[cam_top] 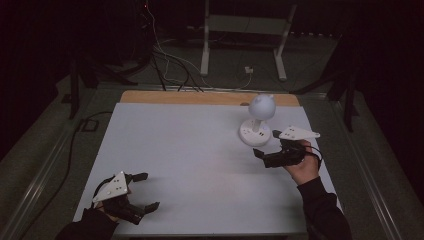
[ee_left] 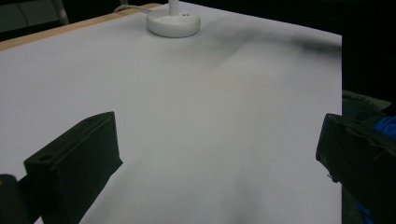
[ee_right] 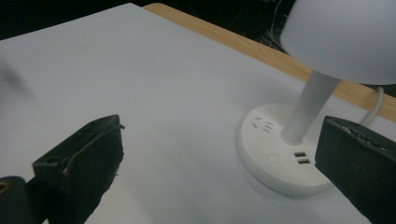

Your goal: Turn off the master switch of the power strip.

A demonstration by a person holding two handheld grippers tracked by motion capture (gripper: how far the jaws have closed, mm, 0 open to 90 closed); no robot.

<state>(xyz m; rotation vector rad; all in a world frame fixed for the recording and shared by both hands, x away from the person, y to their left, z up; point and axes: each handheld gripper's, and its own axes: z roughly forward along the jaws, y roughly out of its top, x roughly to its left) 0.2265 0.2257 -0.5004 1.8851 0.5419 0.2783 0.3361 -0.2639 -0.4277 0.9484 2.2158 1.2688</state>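
Observation:
A small white desk lamp stands at the far right of the white table top (cam_top: 200, 150); its round base (cam_top: 255, 133) carries sockets and USB ports (ee_right: 301, 158), and its dome shade (cam_top: 262, 106) sits on a short stem (ee_right: 310, 105). My right gripper (cam_top: 267, 143) is open just in front of the base, with nothing between its jaws. In the right gripper view, the right gripper (ee_right: 219, 130) has the base (ee_right: 275, 158) just beyond its right jaw. My left gripper (cam_top: 150, 190) rests open and empty near the front left corner. In the left gripper view, the left gripper (ee_left: 217, 126) faces the distant lamp base (ee_left: 173, 22).
A strip of bare wood (cam_top: 200, 97) runs along the table's far edge. The lamp's white cord (ee_right: 376, 105) leads off behind it. Cables (cam_top: 170, 65) and a white metal stand (cam_top: 245, 30) are on the dark floor beyond. The table's right edge (ee_left: 341, 93) drops off near the left gripper's right jaw.

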